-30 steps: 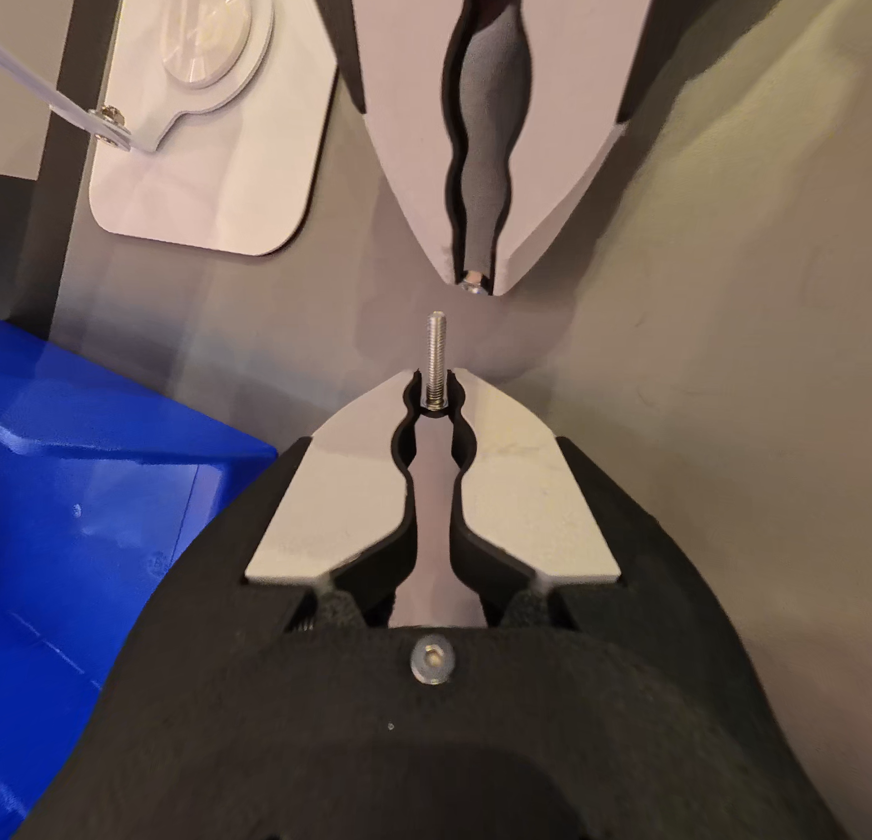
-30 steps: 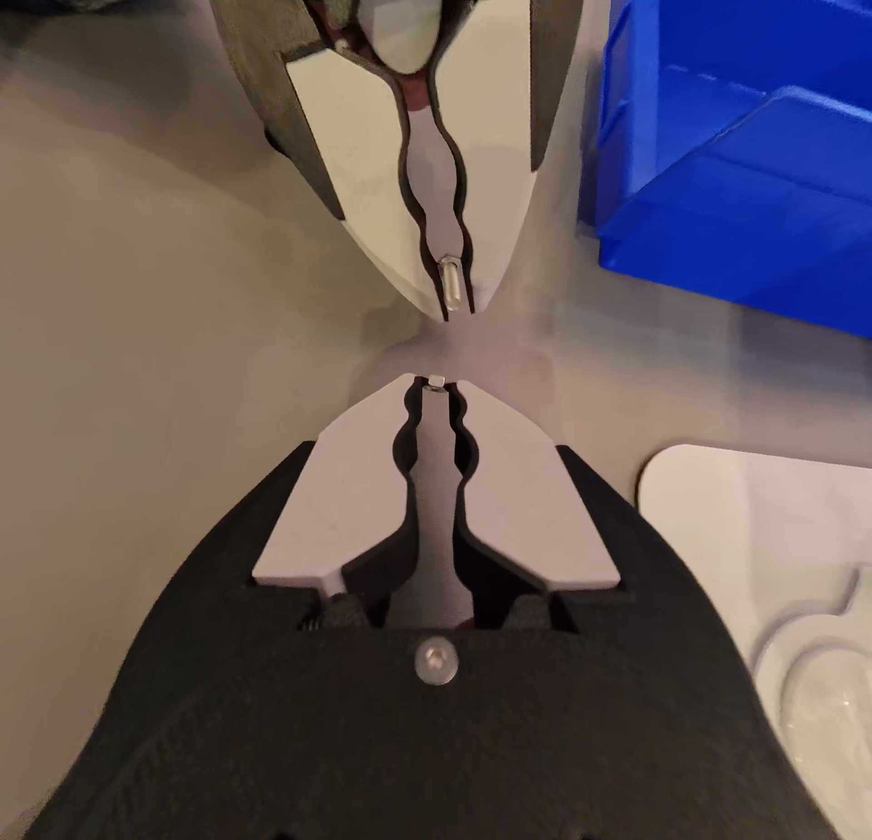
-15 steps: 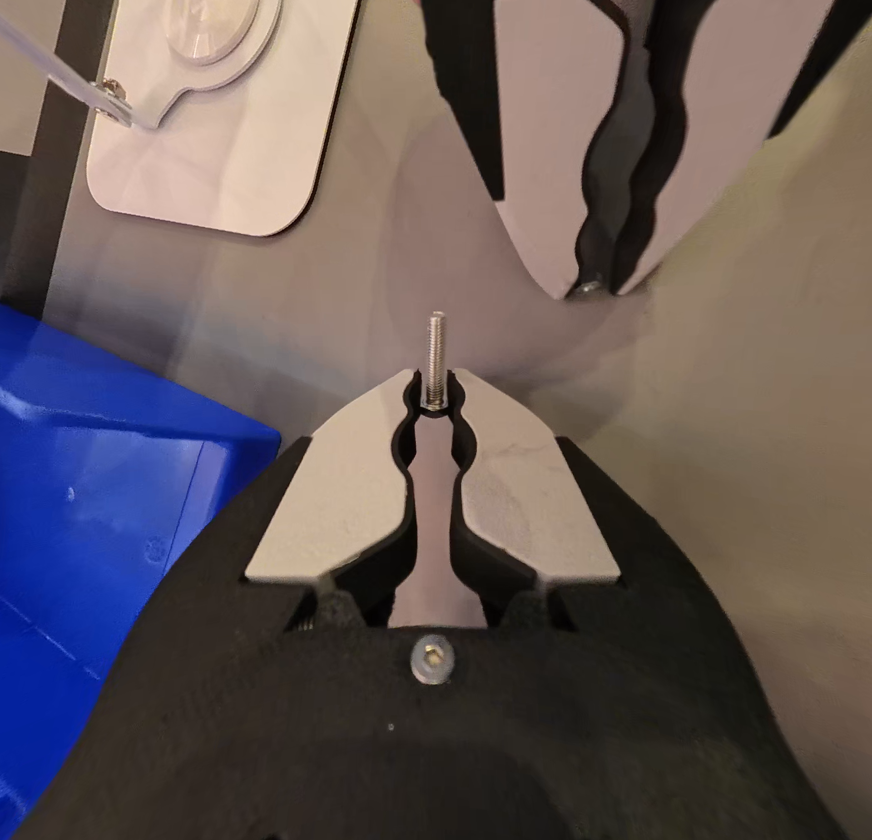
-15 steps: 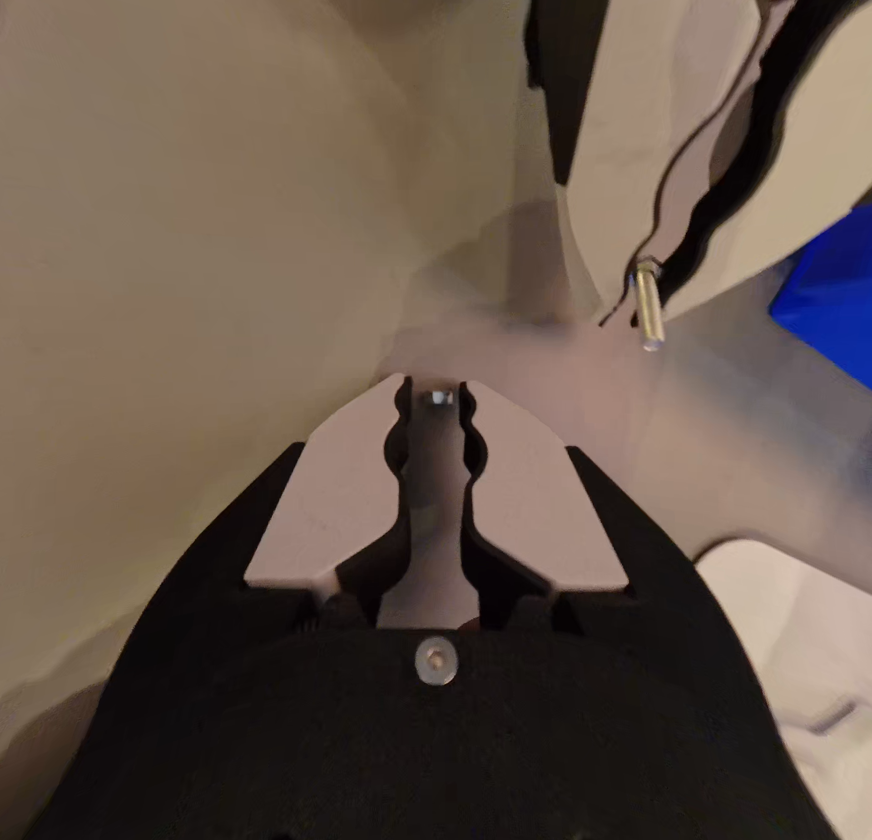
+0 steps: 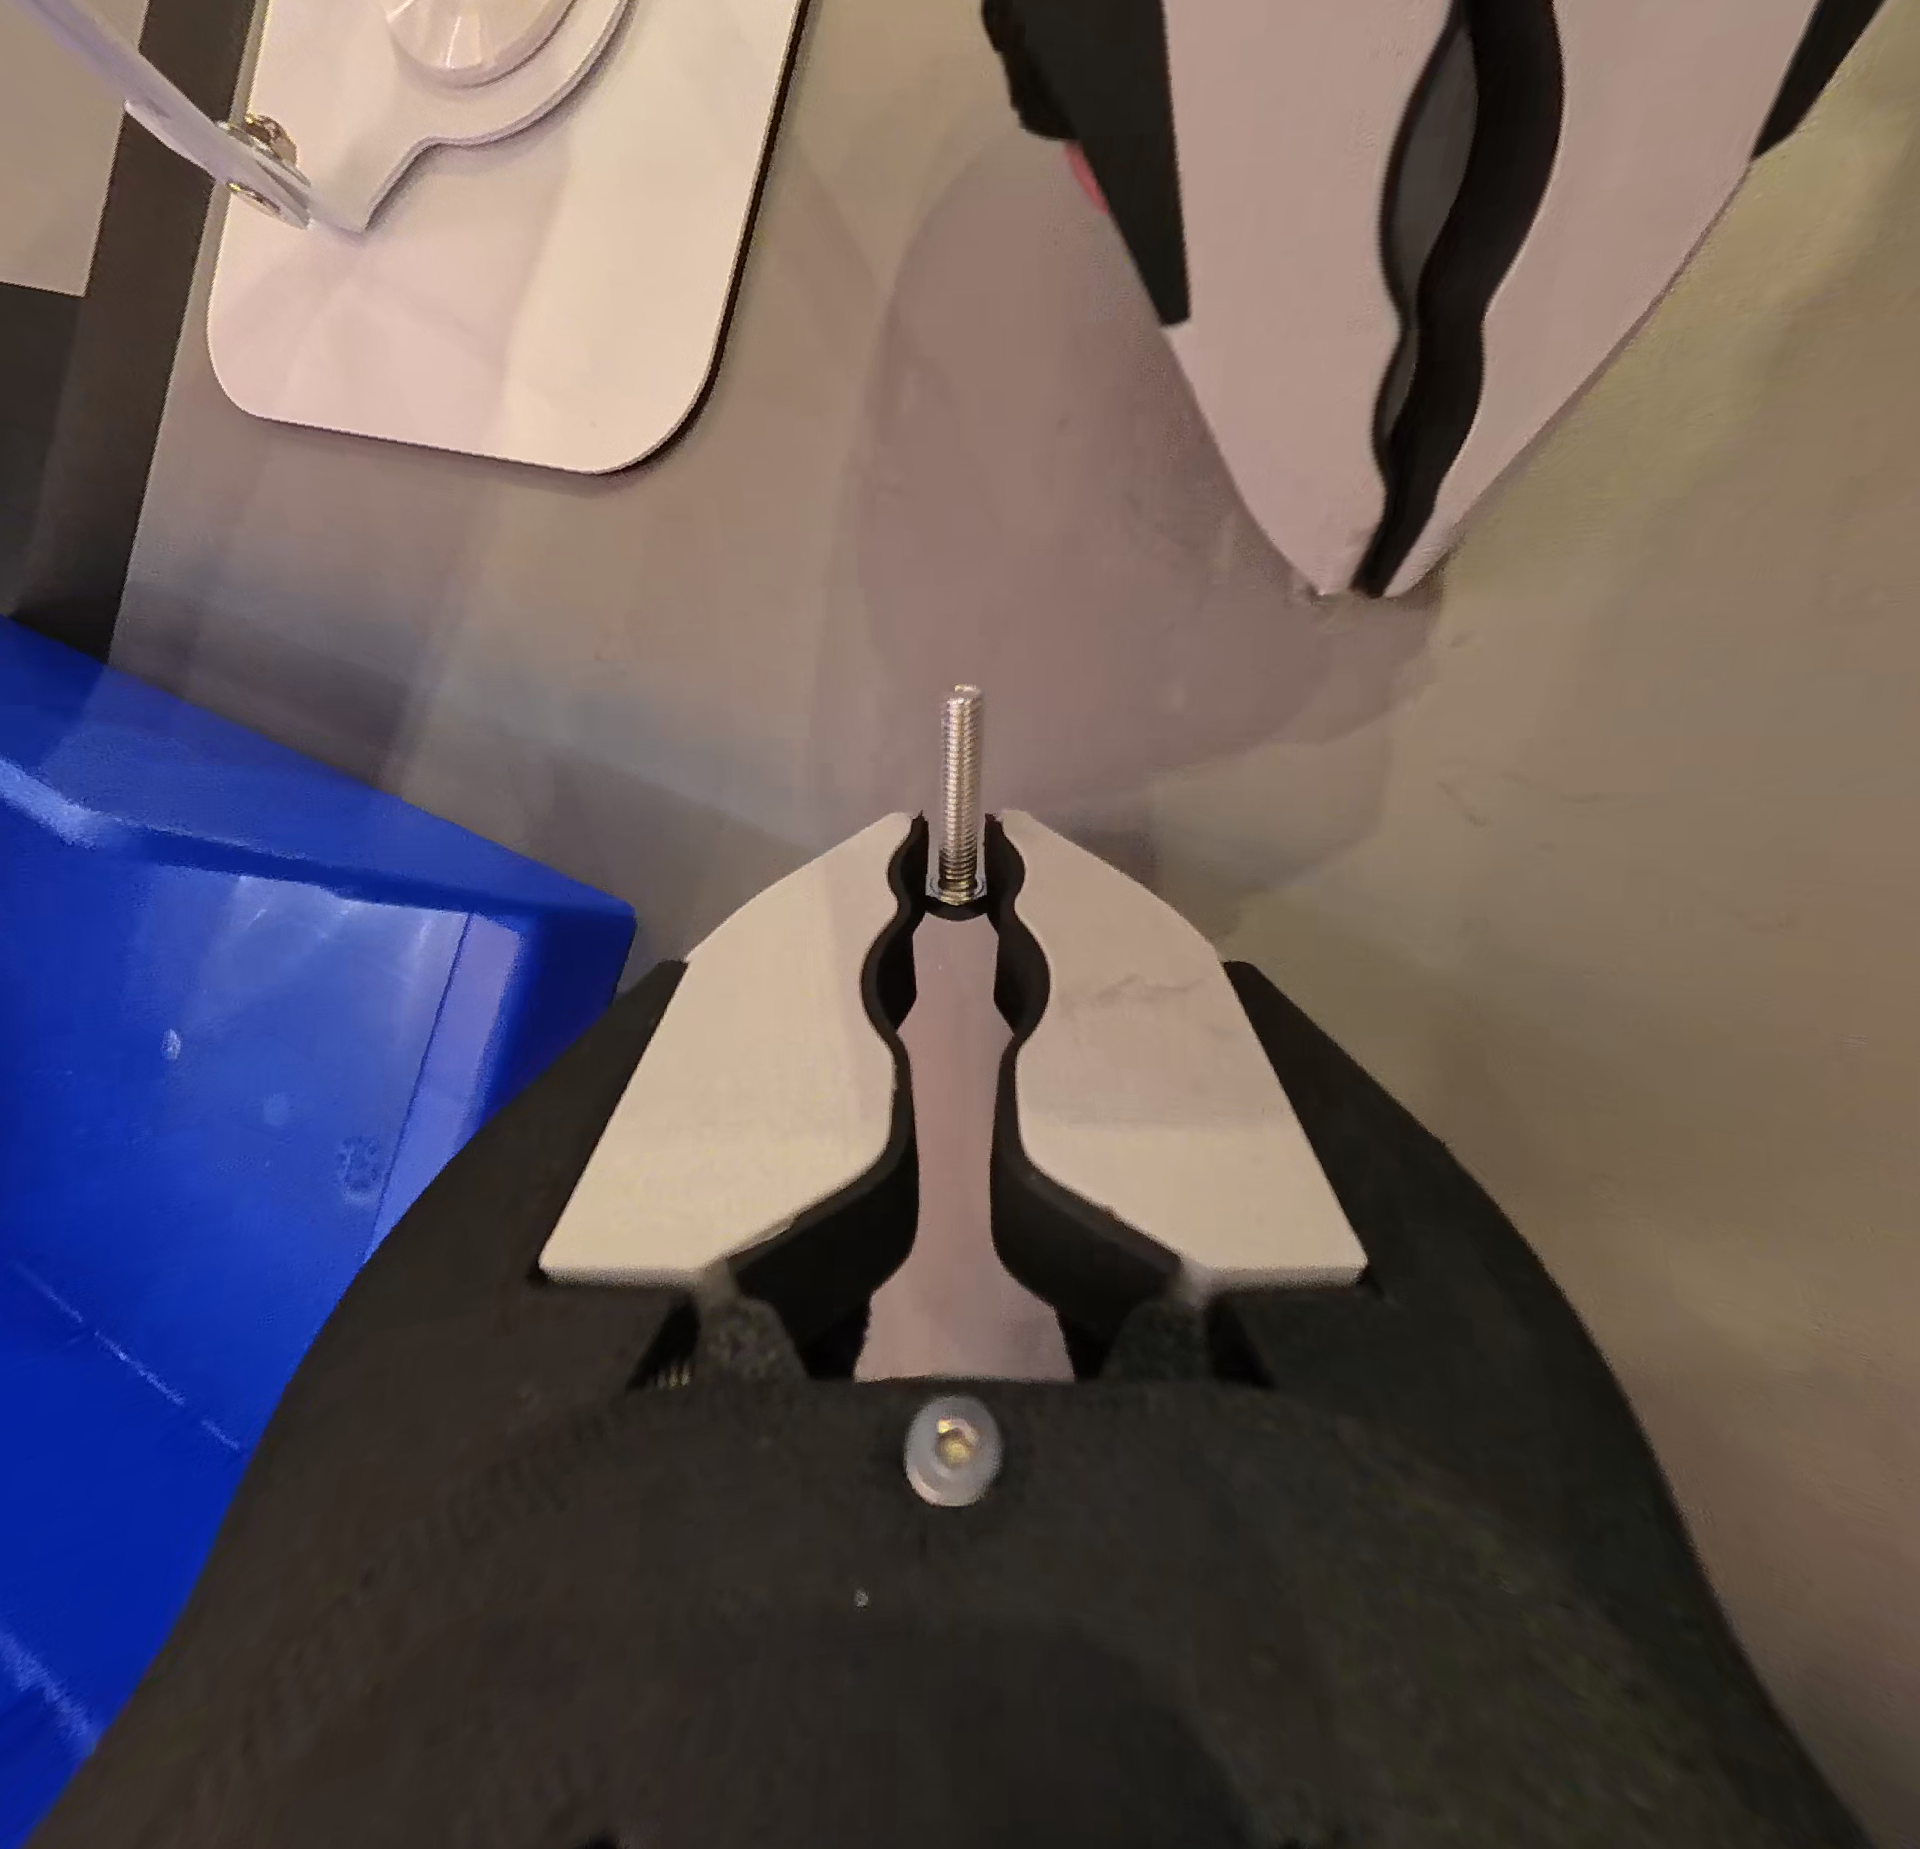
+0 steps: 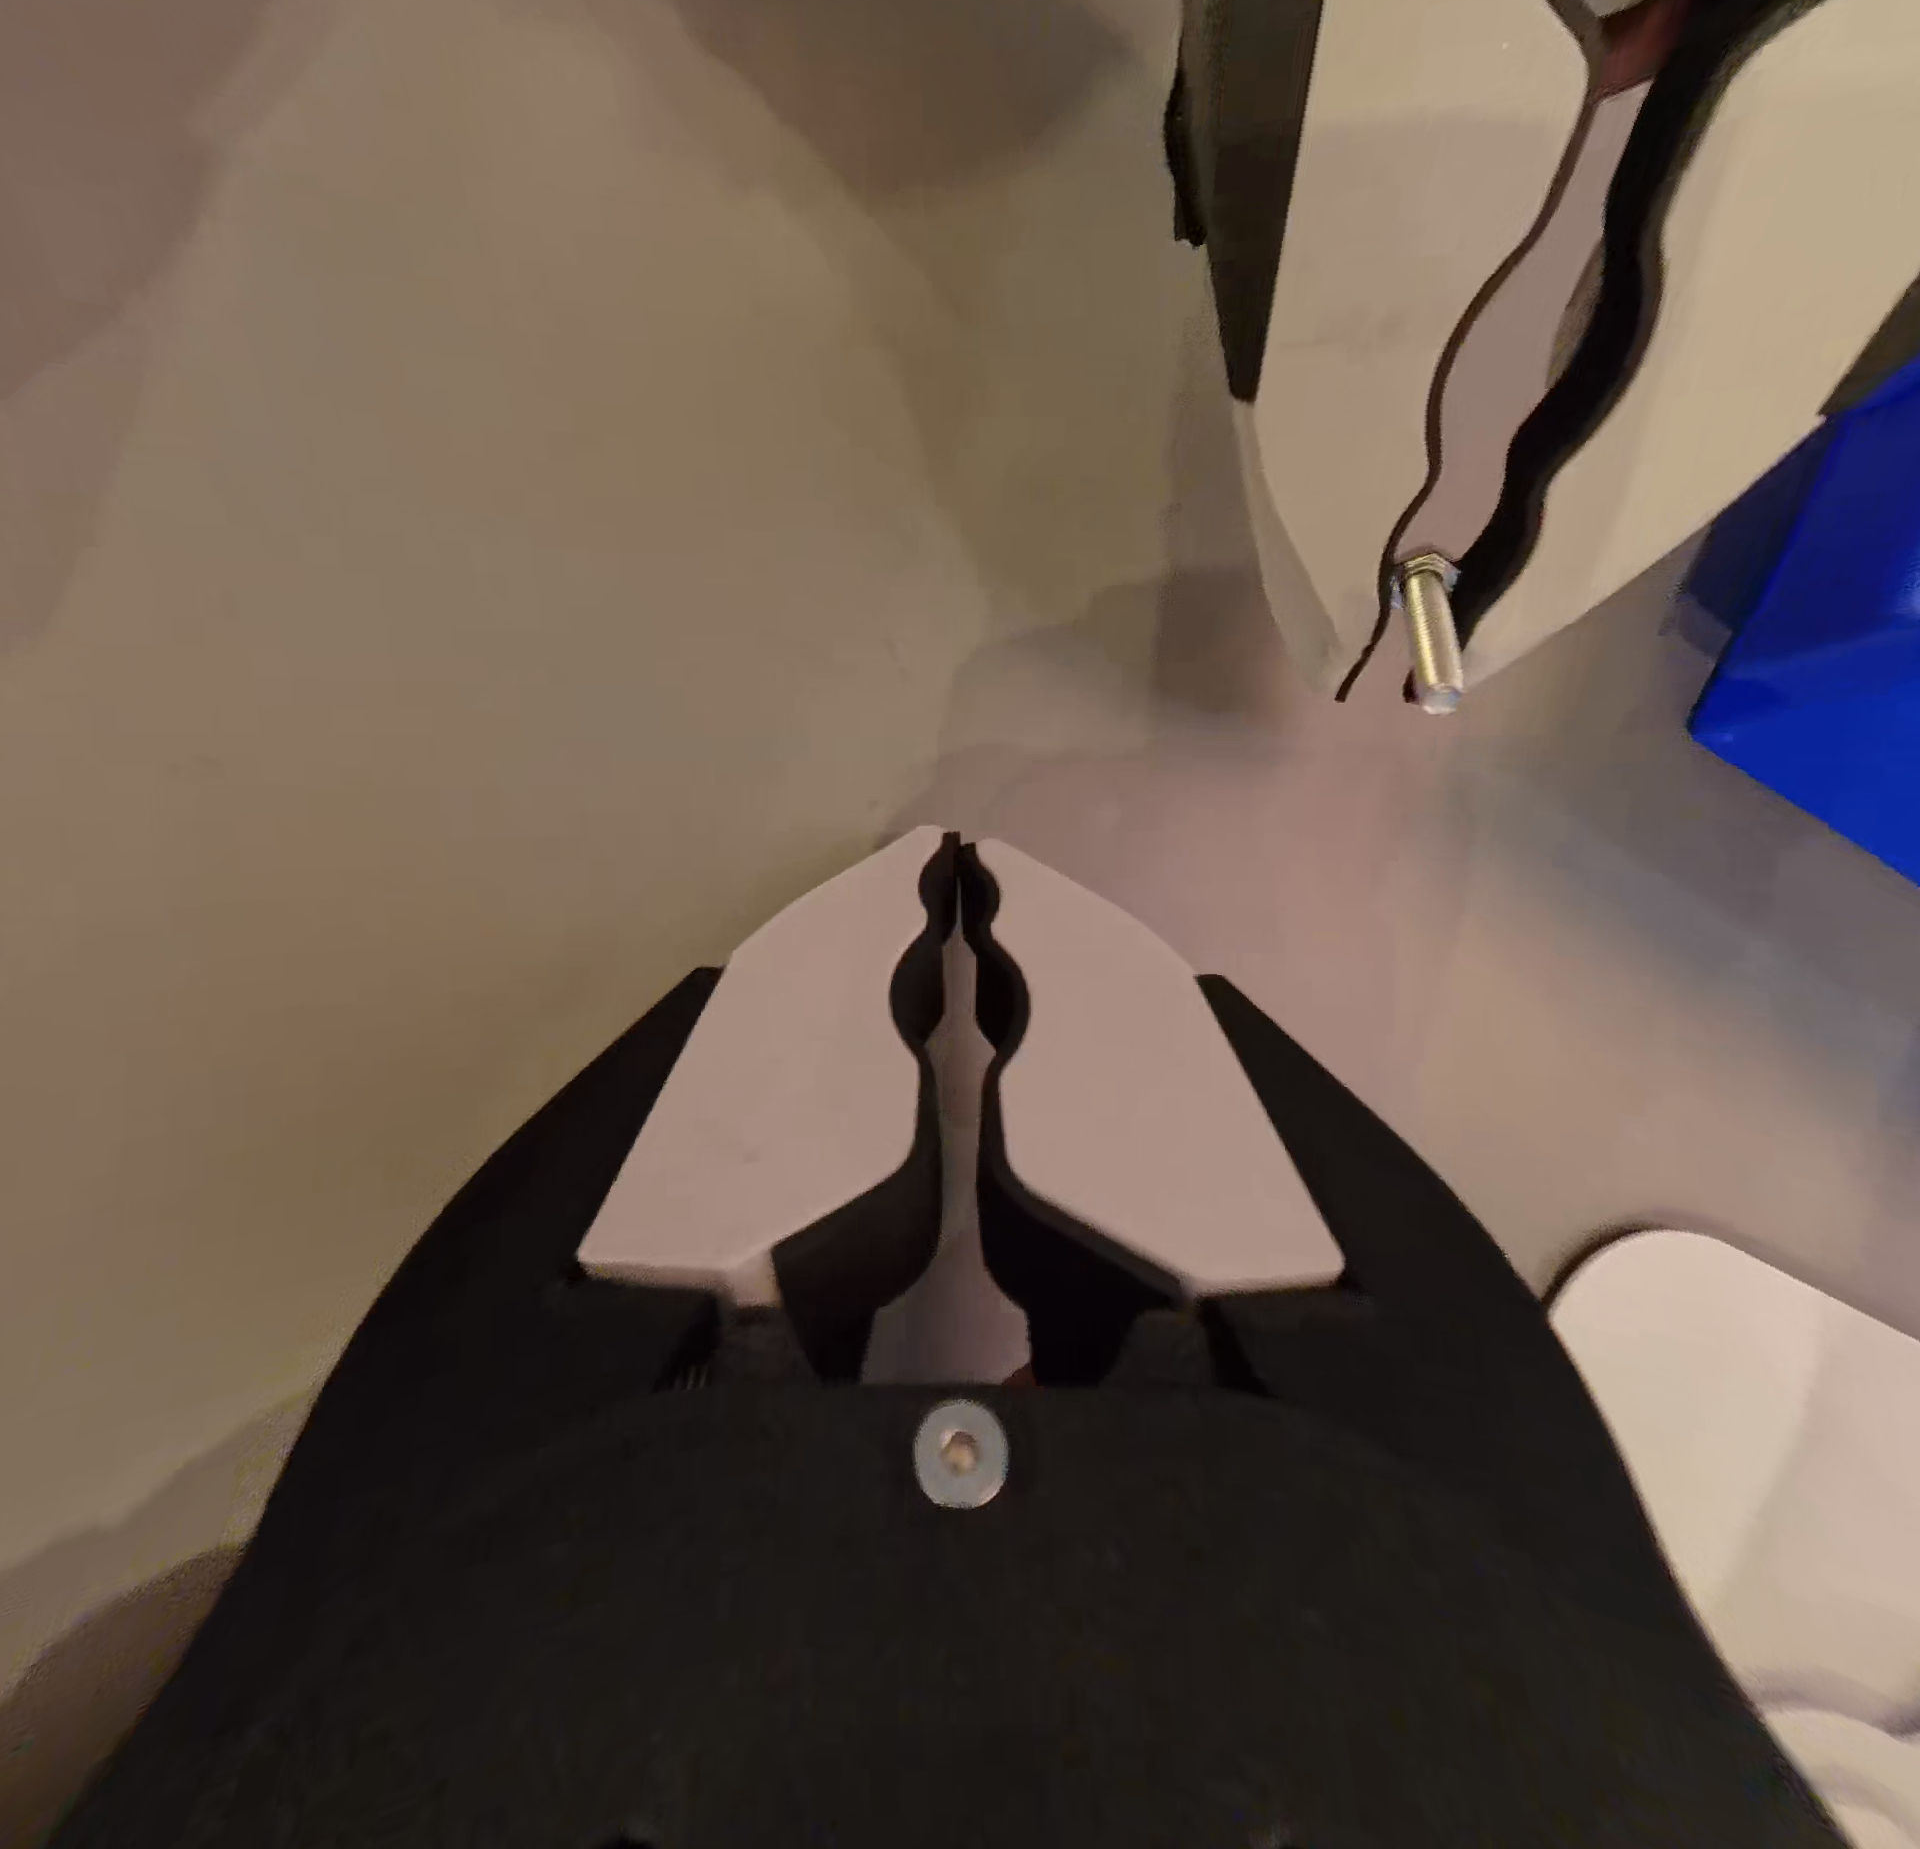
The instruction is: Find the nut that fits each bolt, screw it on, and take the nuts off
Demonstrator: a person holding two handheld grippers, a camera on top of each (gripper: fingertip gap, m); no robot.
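- My left hand-held gripper [image 5: 958, 843] is clamped on the head end of a small silver threaded bolt [image 5: 958, 771]; the shaft points straight forward out of the fingertips.
- My right hand-held gripper [image 6: 958, 843] is closed with nothing visible between the pads; I see no nut anywhere.
- From the right one, the bolt lies ahead and to the right, its tip towards me.
- The blue plastic bin [image 5: 208, 1020] sits beside the left one, and a white flat plate [image 5: 499, 241] lies further ahead-left on the grey worktop [image 5: 1558, 968].
- I judge the gap between both grippers free.
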